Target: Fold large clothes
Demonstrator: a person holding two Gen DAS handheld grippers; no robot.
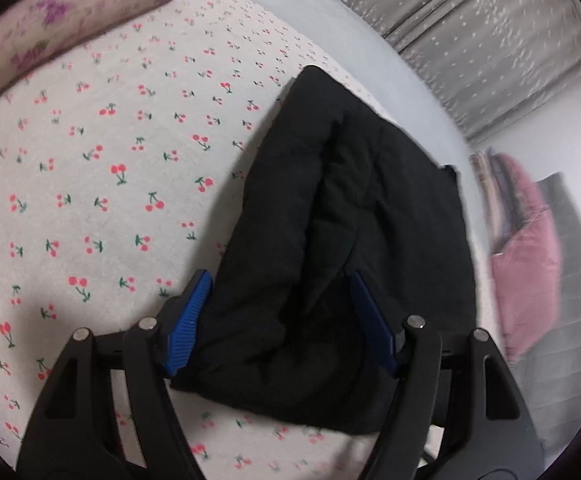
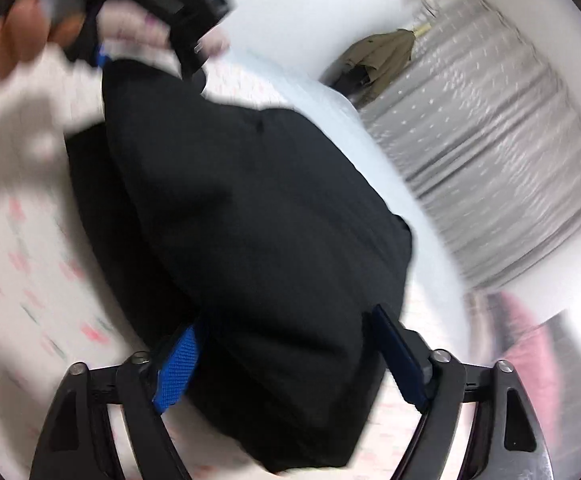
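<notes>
A bed (image 1: 90, 184) with a cherry-print sheet is filling most of the left wrist view, and a black padded coat (image 1: 342, 240) is lying on it in a bunched, partly folded heap near the bed's right edge. Grey star-dotted curtains (image 1: 490, 40) are hanging beyond the bed, a floral pillow (image 1: 62, 20) is sitting at its far left corner, and a stack of pink and grey folded cloth (image 1: 530, 264) is resting beside the bed on the right. The left claw (image 1: 280, 284) is standing with its blue pads spread wide on either side of the coat's near end, the cloth bulging between them but not pinched. In the blurred right wrist view, the right claw (image 2: 286, 320) is likewise straddling the coat (image 2: 250, 220) with its pads wide apart. At the top left there, the left claw (image 2: 138, 60) and the hand (image 2: 26, 36) holding it are showing at the coat's far end.
</notes>
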